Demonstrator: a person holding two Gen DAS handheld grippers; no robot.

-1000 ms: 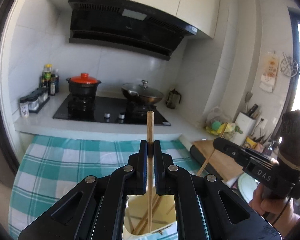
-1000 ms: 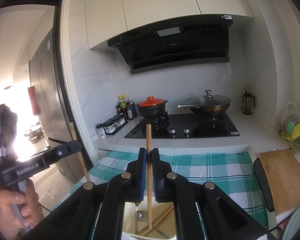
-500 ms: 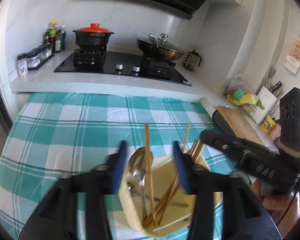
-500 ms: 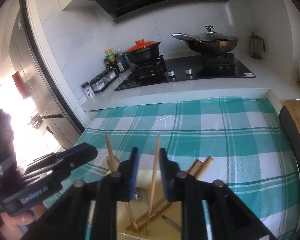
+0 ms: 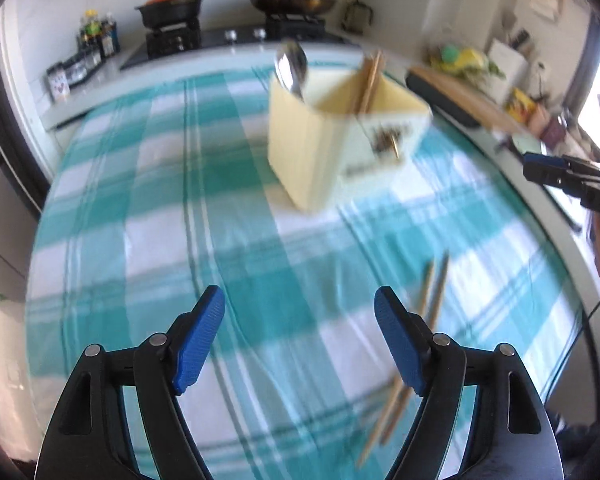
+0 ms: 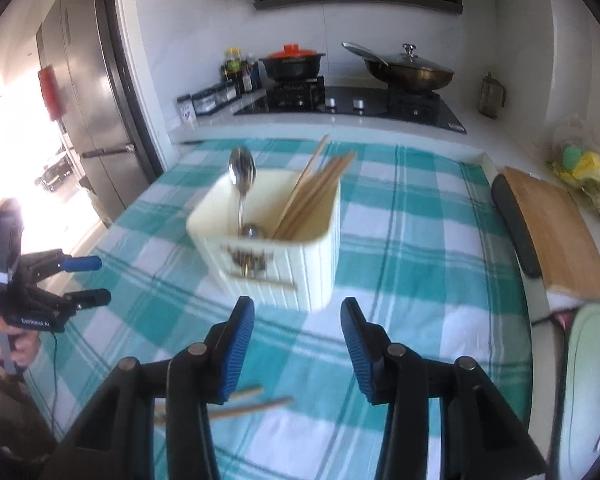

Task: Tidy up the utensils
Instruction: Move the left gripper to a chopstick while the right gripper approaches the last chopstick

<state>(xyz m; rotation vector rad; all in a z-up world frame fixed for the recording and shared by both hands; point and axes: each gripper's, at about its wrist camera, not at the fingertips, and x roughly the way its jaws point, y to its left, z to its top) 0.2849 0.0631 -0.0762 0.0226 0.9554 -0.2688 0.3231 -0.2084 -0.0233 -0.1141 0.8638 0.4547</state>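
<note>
Left wrist view: the left gripper (image 5: 300, 320) hangs over the teal checked cloth (image 5: 140, 200) with its blue pads (image 5: 200, 340) wide apart and nothing between them; its jaws have just been opening. Two loose chopsticks (image 5: 428, 312) lie on the cloth at about four o'clock from the frame's middle, side by side, their long axes running from five o'clock up toward one o'clock, passing under the right-hand pad. The cream utensil holder (image 5: 320, 152) stands at about twelve o'clock, blurred. From it a spoon (image 5: 292, 66) rises bowl-up and a chopstick bundle (image 5: 370, 80) leans toward one o'clock. The right gripper (image 5: 540, 170) enters at three o'clock.

Right wrist view: the right gripper (image 6: 296, 344) is partly spread, empty, its jaws also just opened. The holder (image 6: 268, 248) stands just beyond its tips at twelve o'clock; the spoon (image 6: 242, 176) stands near upright, the bundle (image 6: 316, 188) tilts toward one o'clock. The loose chopsticks (image 6: 252, 404) lie low at seven o'clock, their tips pointing toward two to three o'clock. The left gripper (image 6: 86, 280) sits at nine o'clock, jaws apart.
</note>
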